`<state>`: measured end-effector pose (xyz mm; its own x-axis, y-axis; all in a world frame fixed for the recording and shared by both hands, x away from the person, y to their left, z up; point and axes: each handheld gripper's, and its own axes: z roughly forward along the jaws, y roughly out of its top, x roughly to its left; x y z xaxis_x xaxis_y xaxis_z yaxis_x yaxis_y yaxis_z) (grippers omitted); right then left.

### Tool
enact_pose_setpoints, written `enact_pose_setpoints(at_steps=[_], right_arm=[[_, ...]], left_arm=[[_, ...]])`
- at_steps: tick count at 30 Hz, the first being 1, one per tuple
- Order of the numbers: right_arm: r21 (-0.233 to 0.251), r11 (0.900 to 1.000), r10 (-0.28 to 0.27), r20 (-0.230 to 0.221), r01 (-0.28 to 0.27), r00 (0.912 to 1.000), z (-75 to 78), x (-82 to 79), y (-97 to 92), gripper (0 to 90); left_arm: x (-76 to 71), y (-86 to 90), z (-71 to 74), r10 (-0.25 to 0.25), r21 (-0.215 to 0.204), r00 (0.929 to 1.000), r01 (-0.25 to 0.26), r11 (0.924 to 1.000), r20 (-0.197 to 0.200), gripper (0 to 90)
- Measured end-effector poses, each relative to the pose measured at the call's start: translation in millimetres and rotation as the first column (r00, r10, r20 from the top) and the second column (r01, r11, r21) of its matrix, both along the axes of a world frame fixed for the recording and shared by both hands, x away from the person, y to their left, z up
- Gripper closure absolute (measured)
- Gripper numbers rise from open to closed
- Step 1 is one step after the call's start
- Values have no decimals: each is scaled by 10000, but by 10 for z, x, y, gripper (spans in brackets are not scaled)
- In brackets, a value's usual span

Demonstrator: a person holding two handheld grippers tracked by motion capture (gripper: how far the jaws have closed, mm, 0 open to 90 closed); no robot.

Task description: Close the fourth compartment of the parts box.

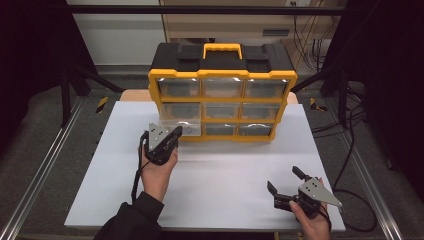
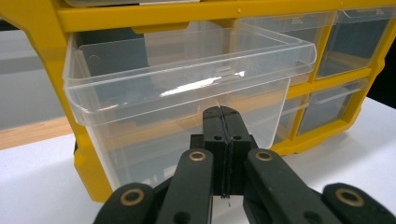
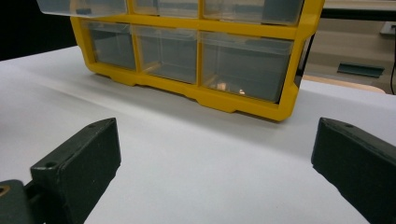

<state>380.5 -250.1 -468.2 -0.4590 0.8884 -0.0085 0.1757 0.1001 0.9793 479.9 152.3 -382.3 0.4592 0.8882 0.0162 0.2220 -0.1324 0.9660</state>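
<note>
A white rectangular tabletop [image 1: 220, 175] lies on a grey floor between two metal rails [image 1: 42, 165], with dark frame legs and trailing cables at the sides and a pale wall behind. At its far edge stands a yellow-and-black plastic organiser [image 1: 222, 90] with clear drawers. Its large clear plastic drawer [image 2: 187, 98] at lower left is pulled partly out. The left gripper [image 2: 221, 112] has its jaws pressed together, the tips right at that drawer's front. The right gripper [image 1: 285, 182] rests near the table's front right, jaws spread, nothing between them.
</note>
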Motion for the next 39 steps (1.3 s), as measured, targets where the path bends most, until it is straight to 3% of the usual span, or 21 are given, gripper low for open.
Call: enact_pose_setpoints(at_steps=[39], right_arm=[[148, 9999, 28, -65, -27, 10000, 0, 3, -5, 16]], left_arm=[[130, -3, -33, -39, -148, 9999, 38, 9999, -110, 900]])
